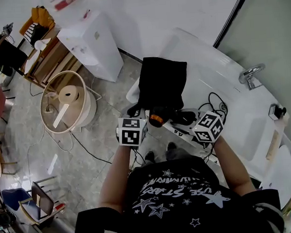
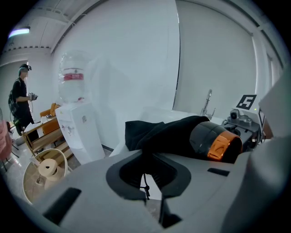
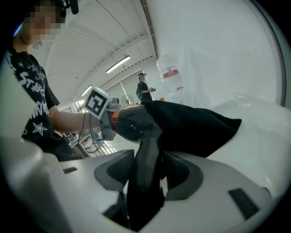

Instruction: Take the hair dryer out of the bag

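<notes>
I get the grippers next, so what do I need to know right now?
Left gripper: jaws shut on the bag's edge.
Right gripper: jaws shut on the dryer's handle.
The bag lies on the tub rim.
Done: the dryer's orange end is out.
Left to do: its front is inside the cloth, so pull it fully free.

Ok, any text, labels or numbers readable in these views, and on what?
"STARS": white print on the person's black T-shirt; other words there unclear.
Red label on the water bottle: too blurred to read.
Hair dryer: no readable marking.
</notes>
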The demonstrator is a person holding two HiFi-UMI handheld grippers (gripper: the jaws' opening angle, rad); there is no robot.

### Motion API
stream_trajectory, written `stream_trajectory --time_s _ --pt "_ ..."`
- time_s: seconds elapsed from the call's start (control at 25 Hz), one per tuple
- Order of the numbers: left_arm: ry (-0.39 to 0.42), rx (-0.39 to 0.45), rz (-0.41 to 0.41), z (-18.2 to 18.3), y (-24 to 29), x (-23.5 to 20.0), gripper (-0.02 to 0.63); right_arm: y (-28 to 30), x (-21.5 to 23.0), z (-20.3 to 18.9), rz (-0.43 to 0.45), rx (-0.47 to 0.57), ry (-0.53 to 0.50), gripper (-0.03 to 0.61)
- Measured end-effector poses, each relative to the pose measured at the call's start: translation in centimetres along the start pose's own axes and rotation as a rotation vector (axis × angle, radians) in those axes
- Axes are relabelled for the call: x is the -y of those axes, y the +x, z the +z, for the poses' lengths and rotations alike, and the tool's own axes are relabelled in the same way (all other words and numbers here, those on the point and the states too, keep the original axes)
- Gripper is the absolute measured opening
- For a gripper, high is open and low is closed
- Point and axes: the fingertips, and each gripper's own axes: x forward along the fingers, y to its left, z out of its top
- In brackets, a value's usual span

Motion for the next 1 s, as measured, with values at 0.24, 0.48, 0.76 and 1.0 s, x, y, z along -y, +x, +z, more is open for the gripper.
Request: stream_trajectory --time_s 0.24,0.48,0.76,1.0 --pt "0.015 -0.006 -0.046 -0.2 0.1 0.4 0.026 -1.0 -1.9 -0.6 -0.016 0.02 0.017 0.198" --pt "0.023 -0.009 -0.096 -0.1 0.3 0.6 0.026 -1.7 -3.9 -0.2 -0.025 0.063 0.031 0.199" --pt "0.029 -0.023 -0.133 -0.7 0.7 0.2 0.026 -2.8 -6.6 0.3 -0.054 0.124 0.036 0.198" --pt "0.043 -0.04 -0.182 -1.3 0.8 0.6 0.027 -3.6 -9.4 0.3 -0.064 0.179 0.068 0.198"
